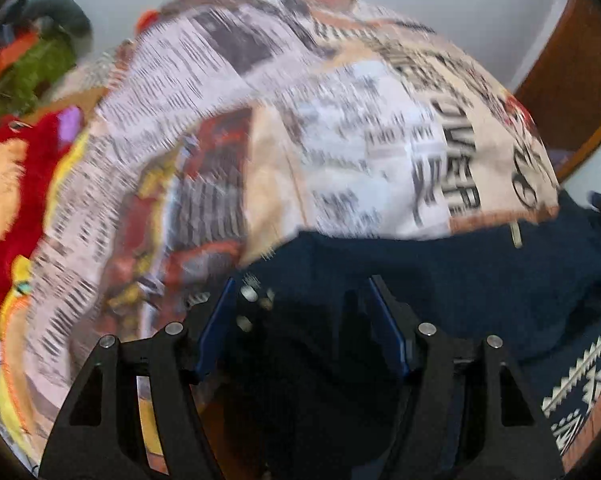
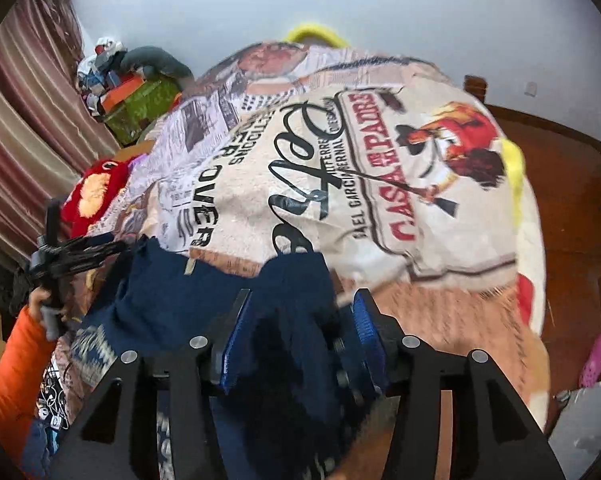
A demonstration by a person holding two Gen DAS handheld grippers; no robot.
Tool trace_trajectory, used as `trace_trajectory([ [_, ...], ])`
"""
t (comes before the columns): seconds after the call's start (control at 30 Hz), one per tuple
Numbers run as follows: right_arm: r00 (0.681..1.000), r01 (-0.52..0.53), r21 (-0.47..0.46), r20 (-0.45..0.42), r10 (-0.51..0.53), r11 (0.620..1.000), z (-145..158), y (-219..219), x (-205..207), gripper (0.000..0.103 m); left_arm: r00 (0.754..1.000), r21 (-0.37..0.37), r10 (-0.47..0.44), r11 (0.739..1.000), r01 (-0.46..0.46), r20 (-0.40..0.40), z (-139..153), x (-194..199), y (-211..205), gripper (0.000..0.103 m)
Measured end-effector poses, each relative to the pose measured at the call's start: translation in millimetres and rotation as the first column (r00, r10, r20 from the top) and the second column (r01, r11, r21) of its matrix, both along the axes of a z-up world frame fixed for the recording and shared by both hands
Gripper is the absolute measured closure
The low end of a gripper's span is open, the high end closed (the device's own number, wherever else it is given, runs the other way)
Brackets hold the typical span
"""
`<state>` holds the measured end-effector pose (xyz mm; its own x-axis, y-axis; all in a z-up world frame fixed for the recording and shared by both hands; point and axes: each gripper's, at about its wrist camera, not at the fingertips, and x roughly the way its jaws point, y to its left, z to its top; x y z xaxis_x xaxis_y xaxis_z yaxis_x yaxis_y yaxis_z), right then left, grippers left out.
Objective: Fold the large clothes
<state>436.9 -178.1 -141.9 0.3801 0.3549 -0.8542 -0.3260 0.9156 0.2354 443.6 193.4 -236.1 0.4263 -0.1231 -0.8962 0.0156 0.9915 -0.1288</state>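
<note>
1. Left wrist view: the left gripper [image 1: 302,312] has its jaws clamped on dark cloth of the navy garment [image 1: 460,280], which lies over the printed blanket [image 1: 340,140] on the bed.
2. Right wrist view: the right gripper [image 2: 300,320] has its jaws clamped on the same garment's edge; lifting both grippers level should keep the fold straight.

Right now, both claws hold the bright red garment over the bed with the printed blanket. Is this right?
Not quite: the colour is wrong. The garment held by both claws is dark navy blue, not bright red, as the right wrist view shows. The right claw and the left claw each have navy cloth between their fingers, over the printed blanket. The red thing is a plush toy beside it.
</note>
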Motion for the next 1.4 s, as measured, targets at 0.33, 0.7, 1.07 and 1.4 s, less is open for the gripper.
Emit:
trace_trajectory([
  [0.33, 0.997, -0.028, -0.007, -0.077, 0.027, 1.0, -49.9, 27.7, 24.1, 0.07, 0.997, 0.036, -0.07, 0.997, 0.069, 0.014, -23.1, 15.2, -27.9, 0.053],
  [0.7, 0.985, -0.011, -0.117, 0.169, 0.031, 0.993, -17.8, 33.9, 4.8, 0.094, 0.995, 0.088, -0.032, 0.996, 0.024, 0.091, -4.2, 16.3, -40.5, 0.092],
  [1.07, 0.989, 0.059, -0.178, 0.141, -0.034, 0.982, -41.9, 14.3, 21.6, 0.094, 0.998, 0.188, 0.043, 0.981, -0.052, 0.055, -25.5, 40.0, -29.9, 0.091],
  [1.4, 0.986, 0.073, -0.198, 0.164, -0.04, 0.977, -11.3, 3.6, -1.2, 0.065, 0.987, 0.136, 0.111, 0.983, -0.127, 0.119, 27.9, -6.7, 2.5, 0.08],
])
